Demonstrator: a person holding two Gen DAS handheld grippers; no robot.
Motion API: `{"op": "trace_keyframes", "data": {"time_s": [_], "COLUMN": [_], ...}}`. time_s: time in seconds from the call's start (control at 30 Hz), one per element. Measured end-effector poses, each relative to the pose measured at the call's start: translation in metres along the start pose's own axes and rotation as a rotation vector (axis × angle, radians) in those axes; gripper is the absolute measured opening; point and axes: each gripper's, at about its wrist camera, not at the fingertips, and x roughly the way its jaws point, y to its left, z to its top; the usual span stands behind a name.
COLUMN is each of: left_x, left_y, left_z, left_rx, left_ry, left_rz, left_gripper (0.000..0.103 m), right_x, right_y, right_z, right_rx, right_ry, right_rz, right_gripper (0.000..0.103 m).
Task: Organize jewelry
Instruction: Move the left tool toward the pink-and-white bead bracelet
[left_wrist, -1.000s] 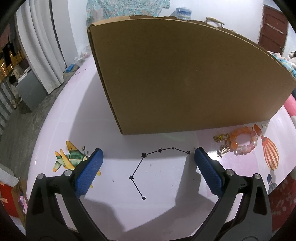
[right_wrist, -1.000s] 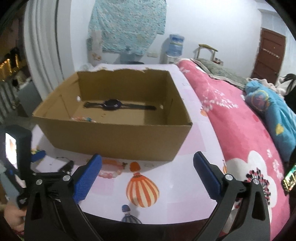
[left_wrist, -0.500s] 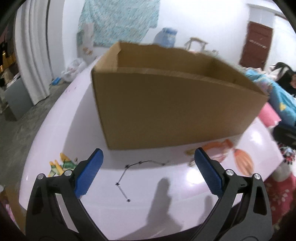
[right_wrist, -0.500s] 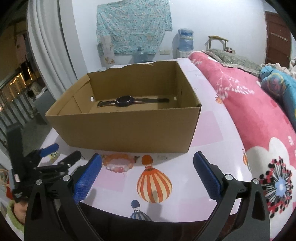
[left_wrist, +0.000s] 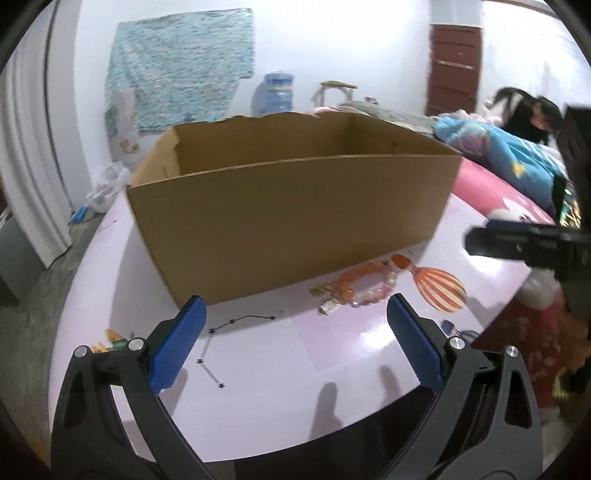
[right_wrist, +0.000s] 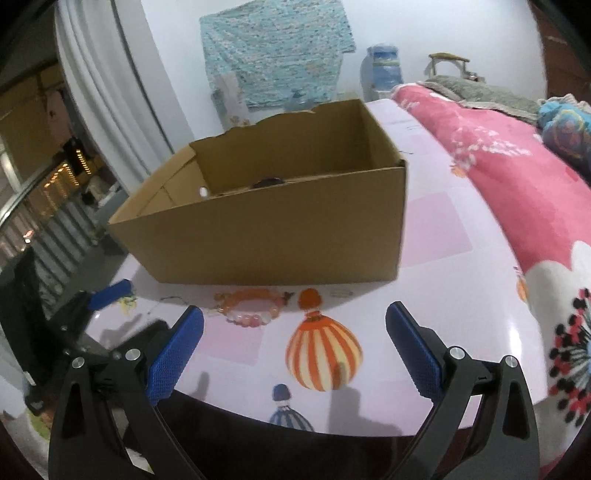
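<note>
While both grippers, left (left_wrist: 295, 332) and right (right_wrist: 294, 341), stand wide and empty, one should lower over the bead bracelet (right_wrist: 251, 307) beside the cardboard box (right_wrist: 273, 236).

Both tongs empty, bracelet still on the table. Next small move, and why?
Probably lower the open left tongs forward-right onto the beaded bracelet. It lies on the table just outside the cardboard box, ungrasped, nearer these tongs than the right tongs.
</note>
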Motion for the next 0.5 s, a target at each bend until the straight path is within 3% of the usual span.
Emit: {"op": "trace_keyframes", "data": {"time_s": [0.03,0.2,0.33,0.5], "left_x": [0.0,0.006,0.011,0.033], "left_y": [-0.003,-0.007,-0.01,-0.017], "left_z": [-0.001,-0.007,-0.005,-0.001], "left_rx": [0.009,0.019,0.061,0.164], "left_ry": [0.002,0.033,0.04,0.132], "left_rz": [0.001,-0.029,-0.05,0.016], "left_gripper": [0.094,0.071,0.054,0.03], "right_x": [0.001,0.008,0.014,0.026], "right_y": [0.002,0.009,0.006,0.009], "right_z": [-0.001,-0.008,-0.007,-0.004], "right_rx": [-0.012,-0.085,-0.084,-0.086], "right_ry": [0.004,0.037,0.065,0.107], "right_rz": [0.01,0.007,0.03,0.067], "right_gripper": [0.096,0.088,0.073,0.055]}}
